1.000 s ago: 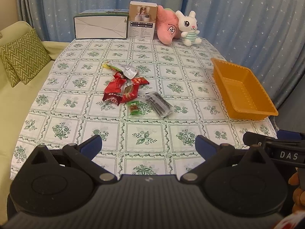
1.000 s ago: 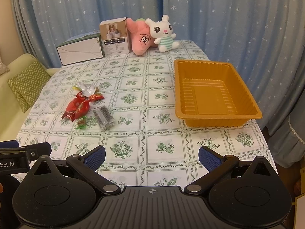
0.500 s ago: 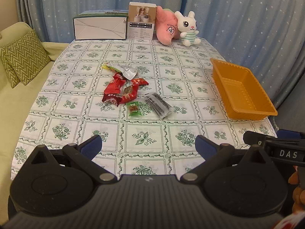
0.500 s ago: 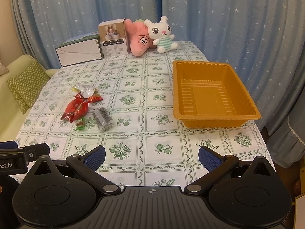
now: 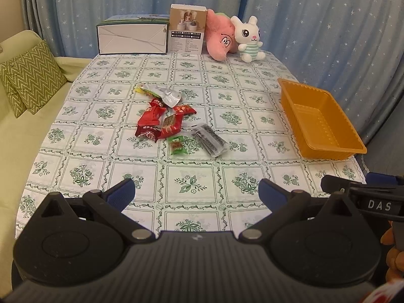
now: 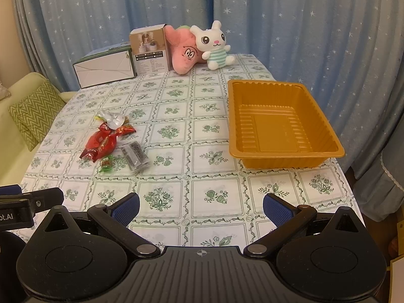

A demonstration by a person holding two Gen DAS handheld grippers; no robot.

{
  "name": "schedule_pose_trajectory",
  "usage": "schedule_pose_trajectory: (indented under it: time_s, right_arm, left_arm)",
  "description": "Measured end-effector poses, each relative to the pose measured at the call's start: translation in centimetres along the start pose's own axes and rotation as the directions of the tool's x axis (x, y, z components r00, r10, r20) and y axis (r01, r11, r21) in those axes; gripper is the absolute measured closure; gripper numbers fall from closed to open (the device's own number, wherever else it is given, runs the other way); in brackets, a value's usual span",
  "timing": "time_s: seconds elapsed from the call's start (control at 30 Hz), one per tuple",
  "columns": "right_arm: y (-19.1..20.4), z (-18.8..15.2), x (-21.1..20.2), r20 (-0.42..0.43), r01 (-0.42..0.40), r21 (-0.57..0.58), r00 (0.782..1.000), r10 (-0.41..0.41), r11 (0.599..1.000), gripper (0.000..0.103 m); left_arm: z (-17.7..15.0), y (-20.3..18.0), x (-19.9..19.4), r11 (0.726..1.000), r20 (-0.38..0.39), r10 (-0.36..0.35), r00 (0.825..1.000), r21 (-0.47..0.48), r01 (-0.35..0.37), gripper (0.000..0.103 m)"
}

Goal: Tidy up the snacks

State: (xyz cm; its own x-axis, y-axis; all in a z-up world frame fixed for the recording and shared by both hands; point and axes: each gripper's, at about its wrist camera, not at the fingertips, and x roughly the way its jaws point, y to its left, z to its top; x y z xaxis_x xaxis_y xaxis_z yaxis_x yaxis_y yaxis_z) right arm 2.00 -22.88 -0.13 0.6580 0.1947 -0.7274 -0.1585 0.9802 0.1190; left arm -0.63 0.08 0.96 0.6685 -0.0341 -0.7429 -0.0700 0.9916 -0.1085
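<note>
Several snack packets lie in a loose pile on the patterned tablecloth: red wrappers [image 5: 154, 122] [image 6: 99, 145], a silver pouch [image 5: 165, 94] [image 6: 112, 120], a small green candy [image 5: 177, 145] [image 6: 107, 164] and a clear packet of dark sticks [image 5: 209, 140] [image 6: 134, 154]. An empty orange tray [image 5: 319, 123] [image 6: 280, 123] stands at the table's right side. My left gripper [image 5: 195, 194] is open and empty above the near edge, well short of the pile. My right gripper [image 6: 200, 208] is open and empty, near the front edge, the tray ahead and to the right.
At the table's far end stand a white box [image 5: 132, 38] [image 6: 104, 69], a tan carton [image 5: 186, 32] [image 6: 150, 49], a pink plush [image 5: 219, 38] [image 6: 184, 51] and a white bunny plush [image 5: 248, 39] [image 6: 214, 45]. A green sofa with zigzag cushions [image 5: 30, 75] lies left. Blue curtains hang behind.
Both views have shifted slightly, with the table contents drifting a little in frame. Both grippers stay open. Nothing on the table has moved.
</note>
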Motion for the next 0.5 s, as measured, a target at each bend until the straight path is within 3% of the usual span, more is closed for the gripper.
schedule_pose_trajectory:
  time_s: [0.5]
  right_arm:
    - [-0.04, -0.14, 0.17, 0.0, 0.001, 0.002, 1.0, -0.001, 1.0, 0.0]
  left_arm:
    - [-0.08, -0.12, -0.06, 1.0, -0.003, -0.004, 1.0, -0.001, 0.004, 0.0]
